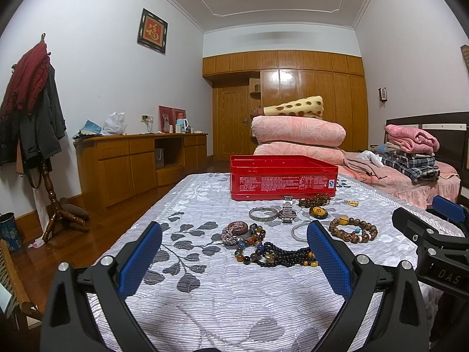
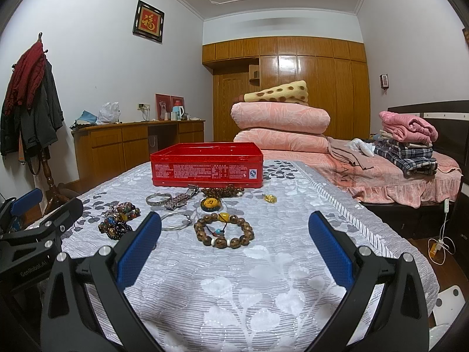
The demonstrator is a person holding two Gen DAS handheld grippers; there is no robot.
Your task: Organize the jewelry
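Observation:
A red open tin box (image 1: 283,177) (image 2: 206,168) stands on the grey leaf-patterned quilt (image 1: 228,299) (image 2: 234,287). Jewelry lies in front of it: a black bead string (image 1: 285,255), a brown bead bracelet (image 1: 353,230) (image 2: 224,231), a silver bangle (image 1: 263,213) (image 2: 158,199), a thin silver ring bangle (image 2: 175,220), a watch (image 1: 287,211) (image 2: 180,199), an amber pendant (image 1: 318,212) (image 2: 210,204), a small gold charm (image 2: 269,198). My left gripper (image 1: 234,231) is open and empty, short of the beads. My right gripper (image 2: 234,223) is open and empty around the brown bracelet's near side.
Folded pink quilts (image 1: 297,135) and stacked clothes (image 2: 407,143) lie on a pink bed behind. A wooden dresser (image 1: 132,164) and a coat stand (image 1: 32,117) are at the left. A charger cable (image 2: 439,240) lies on the floor at the right.

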